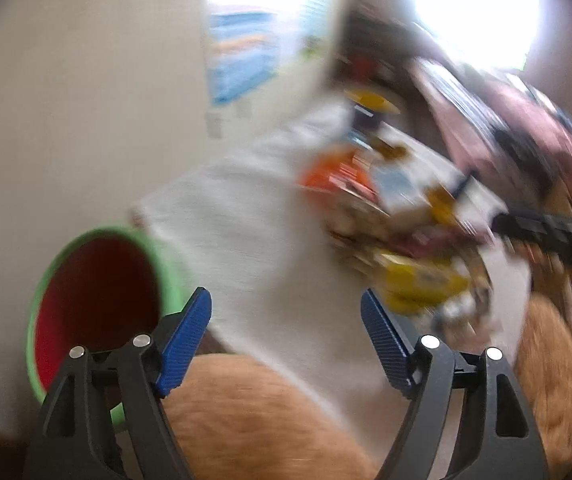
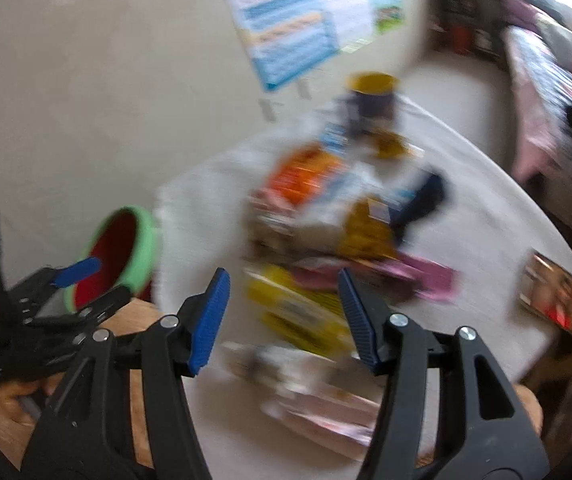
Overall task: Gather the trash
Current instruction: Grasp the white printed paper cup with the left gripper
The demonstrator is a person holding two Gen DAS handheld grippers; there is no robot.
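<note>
Left wrist view is showing us a badly blurred scene: we are holding the left gripper (image 1: 286, 308) with its blue-padded fingers spread wide and nothing lying between them, hovering above a table (image 1: 246, 216) covered in a white cloth. A green bin (image 1: 166, 276) with a red inside is sitting at the table's left edge, close beside the left finger, its mouth tilting toward us. The trash pile (image 1: 398, 216), a jumble of orange, yellow, white and pink wrappers, is lying further along the table to the right, well apart from the bin. Right wrist view is giving us a slightly clearer look: we are holding the right gripper (image 2: 284, 280) spread wide too, gripping nothing, hanging over the near side of that trash pile (image 2: 326, 216), with a yellow packet (image 2: 298, 308) showing between its fingers. A pink wrapper (image 2: 430, 276) is lying just to the right of the pile, and a dark cup (image 2: 374, 100) with a yellow rim is standing at the far side. The left gripper (image 2: 78, 272) is appearing at the lower left, in front of the green bin (image 2: 142, 248). A blue poster (image 2: 286, 36) is hanging on the wall behind.
</note>
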